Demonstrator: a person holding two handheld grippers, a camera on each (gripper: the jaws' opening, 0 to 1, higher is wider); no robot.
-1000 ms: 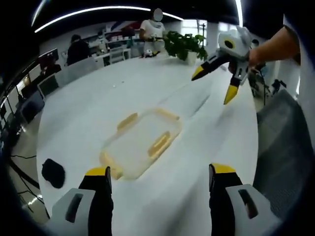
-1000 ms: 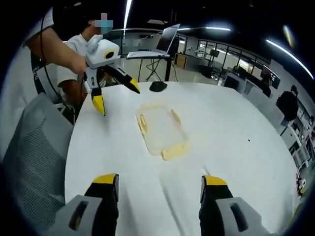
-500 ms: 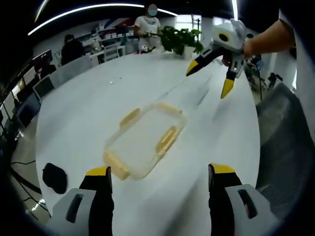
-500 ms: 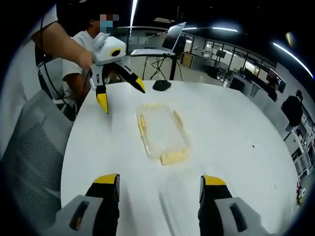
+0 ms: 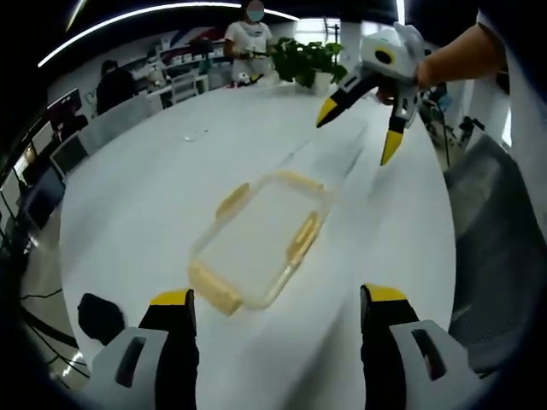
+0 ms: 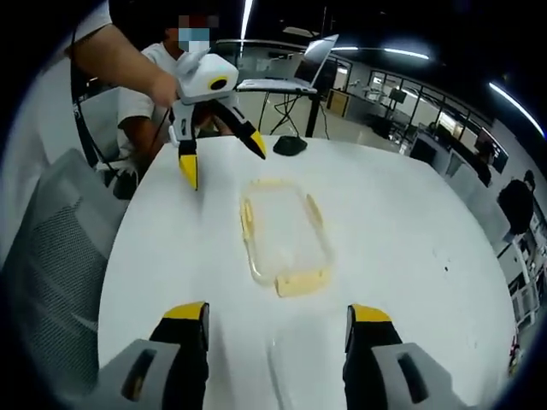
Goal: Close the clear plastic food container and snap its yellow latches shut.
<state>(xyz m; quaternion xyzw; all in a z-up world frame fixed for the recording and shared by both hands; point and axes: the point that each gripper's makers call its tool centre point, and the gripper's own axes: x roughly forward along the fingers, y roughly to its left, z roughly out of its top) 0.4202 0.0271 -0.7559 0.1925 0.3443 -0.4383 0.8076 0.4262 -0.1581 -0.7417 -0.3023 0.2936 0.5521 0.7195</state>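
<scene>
Clear food container (image 5: pixel 261 243) lies flat on the white worktop (image 5: pixel 154 188), out in the open middle, touched by nothing. Left gripper view: long axis runs diagonally, from a yellow end latch (image 5: pixel 214 290) close to the camera, up and rightward to the far end. Right gripper view: container (image 6: pixel 282 235) runs nearly straight away from the camera, near end latch (image 6: pixel 303 282) toward the fingers, far end toward a dark object (image 6: pixel 289 146) on the worktop. Yellow side latches (image 6: pixel 248 224) line both long edges. Whether the lid is fully seated cannot be told.

Against the frames of a second ago: container sits larger and lower in both views, so both cameras have closed in on it. Its place on the worktop appears unchanged.

Left gripper (image 5: pixel 269 303): fingers (image 5: pixel 175 301) spread wide, holding nothing, poised above the worktop short of the near latch. In the right gripper view it (image 6: pixel 220 145) is held in a hand (image 6: pixel 167 85) beyond the container's far left corner, fingers splayed, tips angled down, off the worktop.

Right gripper (image 6: pixel 273 312): fingers (image 6: pixel 366 314) wide apart, empty, short of the near end latch. In the left gripper view it (image 5: pixel 355 124) hangs past the container's far end, gripped by a hand (image 5: pixel 444 60), fingers open and pointing down.

Potted plant (image 5: pixel 308 61) and people stand at the far edge.
</scene>
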